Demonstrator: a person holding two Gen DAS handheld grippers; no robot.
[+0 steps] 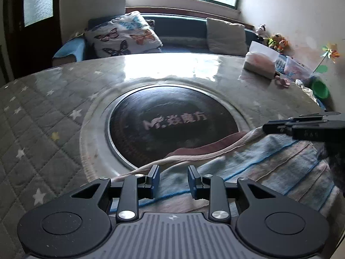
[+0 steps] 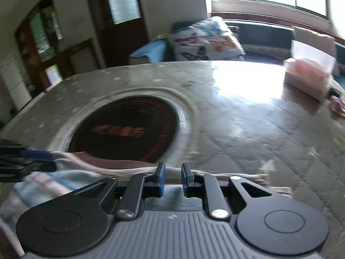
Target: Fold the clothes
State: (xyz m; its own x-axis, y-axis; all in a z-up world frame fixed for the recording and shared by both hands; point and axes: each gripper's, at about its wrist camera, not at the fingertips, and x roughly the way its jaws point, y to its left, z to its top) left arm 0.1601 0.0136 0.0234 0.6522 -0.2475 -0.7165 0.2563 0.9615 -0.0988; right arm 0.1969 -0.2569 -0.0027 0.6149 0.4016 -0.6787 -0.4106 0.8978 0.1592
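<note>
A striped cloth (image 1: 258, 161) in pale blue and pink, with a brownish-pink edge, lies on the near side of the round table (image 1: 54, 118). My left gripper (image 1: 173, 177) is open just above its left part, with nothing between the pads. My right gripper (image 1: 266, 127) reaches in from the right at the cloth's far edge. In the right wrist view, my right gripper (image 2: 173, 179) is open with a narrow gap over the cloth (image 2: 54, 183) edge. The left gripper (image 2: 51, 159) shows at the left, over the fabric. This view is blurred.
The table has a grey quilted star cover and a dark round centre disc (image 1: 172, 118) with lettering. A tissue box (image 1: 259, 62), a green cup (image 1: 321, 89) and small toys crowd its far right. Behind it stands a sofa with a butterfly pillow (image 1: 123, 36).
</note>
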